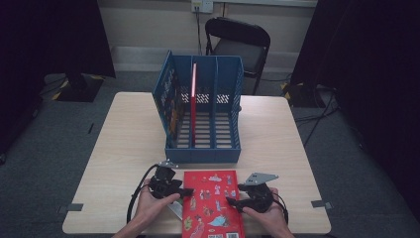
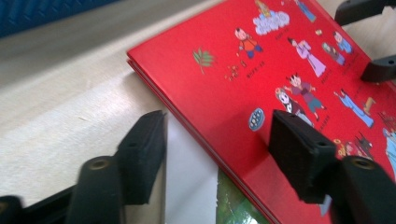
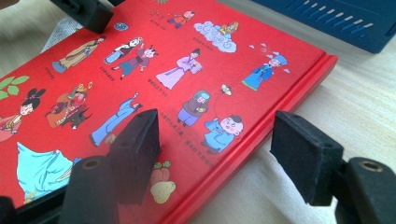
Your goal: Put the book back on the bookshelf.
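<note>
At the near edge of the table [image 1: 124, 129], two hand-held grippers straddled opposite edges of a red picture book [image 1: 212, 201].

Flat on its cover, the book lay between the person's hands, just in front of a blue file rack [image 1: 233, 106]. The rack stood with three upright slots: a thin red book [image 1: 193, 99] stood on end against the divider between the left and middle slots, an illustrated book [image 1: 171, 101] leaned against the left wall, and the right slot showed bare slats. The left gripper [image 2: 215, 140] had its jaws wide apart, one over the cover and one beside the book's left edge, over a sheet of white paper [image 2: 191, 172]. The right gripper [image 3: 215, 144] was likewise spread wide across the right edge, gripping nothing.
</note>
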A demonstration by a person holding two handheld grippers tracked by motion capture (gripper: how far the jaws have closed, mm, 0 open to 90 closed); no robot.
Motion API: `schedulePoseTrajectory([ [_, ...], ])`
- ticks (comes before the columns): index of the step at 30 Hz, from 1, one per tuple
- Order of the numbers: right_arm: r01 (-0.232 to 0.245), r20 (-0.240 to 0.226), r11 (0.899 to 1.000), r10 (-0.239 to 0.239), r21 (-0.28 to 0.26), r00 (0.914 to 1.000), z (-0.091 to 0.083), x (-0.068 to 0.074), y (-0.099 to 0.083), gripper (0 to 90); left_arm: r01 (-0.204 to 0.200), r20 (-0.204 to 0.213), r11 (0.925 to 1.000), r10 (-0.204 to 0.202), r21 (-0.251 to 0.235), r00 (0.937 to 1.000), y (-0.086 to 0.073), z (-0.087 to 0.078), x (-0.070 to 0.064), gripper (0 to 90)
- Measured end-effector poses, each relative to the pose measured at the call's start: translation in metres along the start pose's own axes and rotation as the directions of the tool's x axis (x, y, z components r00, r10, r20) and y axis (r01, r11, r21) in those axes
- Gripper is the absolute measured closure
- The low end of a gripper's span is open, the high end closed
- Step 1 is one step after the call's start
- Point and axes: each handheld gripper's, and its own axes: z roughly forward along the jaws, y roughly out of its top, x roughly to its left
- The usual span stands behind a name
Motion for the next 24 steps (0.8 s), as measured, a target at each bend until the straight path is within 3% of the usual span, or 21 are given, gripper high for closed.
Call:
schedulePoseTrajectory([
  [3, 0.001, 0.000, 1.000, -0.001, 0.000, 1.0000, 0.0000, 0.0000, -0.0001, 32.2, 0.017, 0.012, 0.9998, -0.016, -0.012, 0.9998, 0.0000, -0.0012, 0.0012, 37.6],
  [8, 0.001, 0.000, 1.000, -0.001, -0.001, 1.0000, 0.0000, 0.0000, -0.0002, 32.2, 0.000, 0.003, 1.0000, 0.000, -0.010, 1.0000, -0.0006, -0.0013, -0.0008, 35.8],
  [11, 0.003, 0.000, 1.000, -0.003, -0.001, 1.0000, 0.0005, 0.0001, 0.0000, 31.1, 0.017, 0.024, 0.9998, -0.018, 0.010, 0.9996, -0.0001, 0.0040, 0.0015, 32.0],
  [15, 0.007, 0.002, 1.000, -0.007, 0.000, 1.0000, 0.0011, 0.0005, 0.0004, 30.2, 0.019, 0.017, 0.9998, -0.019, -0.003, 0.9997, 0.0018, 0.0067, 0.0004, 31.0],
  [24, 0.011, 0.004, 1.000, -0.011, 0.002, 0.9999, 0.0019, 0.0011, 0.0010, 28.9, 0.023, 0.025, 0.9992, -0.022, -0.034, 0.9994, 0.0054, 0.0033, 0.0018, 35.2],
])
